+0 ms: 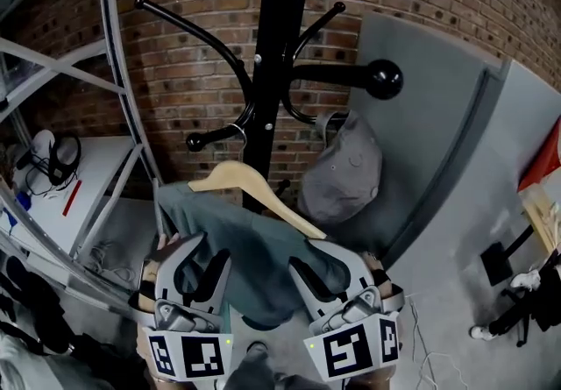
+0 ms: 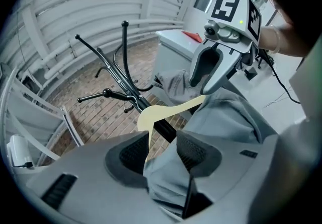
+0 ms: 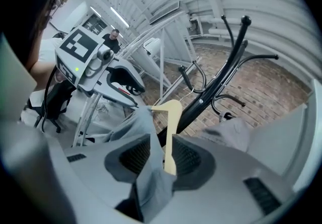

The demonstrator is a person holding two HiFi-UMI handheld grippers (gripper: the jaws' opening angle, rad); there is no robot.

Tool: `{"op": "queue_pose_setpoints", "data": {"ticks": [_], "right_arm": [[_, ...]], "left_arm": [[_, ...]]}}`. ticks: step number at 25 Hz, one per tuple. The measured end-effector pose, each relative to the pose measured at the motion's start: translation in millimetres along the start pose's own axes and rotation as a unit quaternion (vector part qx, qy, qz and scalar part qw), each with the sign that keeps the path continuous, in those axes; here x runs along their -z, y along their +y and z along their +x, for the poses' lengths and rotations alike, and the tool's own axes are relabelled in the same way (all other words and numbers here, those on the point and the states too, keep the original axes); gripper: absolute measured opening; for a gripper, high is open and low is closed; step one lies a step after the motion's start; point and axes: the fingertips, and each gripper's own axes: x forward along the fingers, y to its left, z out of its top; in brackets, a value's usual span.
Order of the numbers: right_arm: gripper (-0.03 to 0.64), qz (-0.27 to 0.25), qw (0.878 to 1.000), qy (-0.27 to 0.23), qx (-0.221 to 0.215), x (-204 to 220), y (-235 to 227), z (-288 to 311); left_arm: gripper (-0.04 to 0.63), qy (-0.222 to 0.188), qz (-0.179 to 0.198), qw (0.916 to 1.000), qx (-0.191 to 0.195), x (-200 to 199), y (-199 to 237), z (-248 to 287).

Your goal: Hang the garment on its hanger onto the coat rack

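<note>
1. The wooden hanger (image 1: 241,176), with the grey-green garment (image 1: 254,248) draped over it, sits against the black coat rack (image 1: 270,46), ahead of and above both my grippers.
2. The hanger's long axis runs on a slant, high at my left and low at my right, and one end reaches into each pair of jaws.
3. The jaws of my left gripper (image 1: 206,255) stand wide apart. The hanger's thin edge and a fold of cloth lie between them, brick shows through the gap, and neither pad presses.
4. The jaws of my right gripper (image 1: 323,261) are clamped on the hanger's other arm, with cloth pinched in alongside it.
5. The coming move turns on the wire hook (image 1: 237,132). It lies right at the rack's low, ball-tipped peg (image 1: 219,136), on my left and nearer my left gripper. It looks to be over the peg, but I cannot tell whether the peg carries the weight. If it does, I judge that my right jaws need only let go.
6. A grey cap (image 1: 346,173) hangs on the rack just beyond the hanger's low end.
7. I can read no brand, label or writing anywhere; the marker cubes (image 1: 188,355) carry only black-and-white squares.
</note>
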Motion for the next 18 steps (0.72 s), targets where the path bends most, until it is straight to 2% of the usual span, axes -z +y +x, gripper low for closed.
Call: {"op": "queue_pose_setpoints", "data": {"ticks": [9, 13, 18], "right_arm": [[0.083, -0.001, 1.000, -0.005, -0.011, -1, 26, -54], [0.067, 0.000, 1.000, -0.010, -0.013, -1, 33, -69], [0.059, 0.004, 1.000, -0.009, -0.011, 0, 40, -79]], "left_arm": [[0.174, 0.007, -0.014, 0.9999, -0.001, -22, -31, -51], [0.076, 0.000, -0.012, 0.9997, -0.022, -32, -34, -67], [0.036, -0.002, -0.010, 0.9996, -0.027, -36, -39, -81]]}}
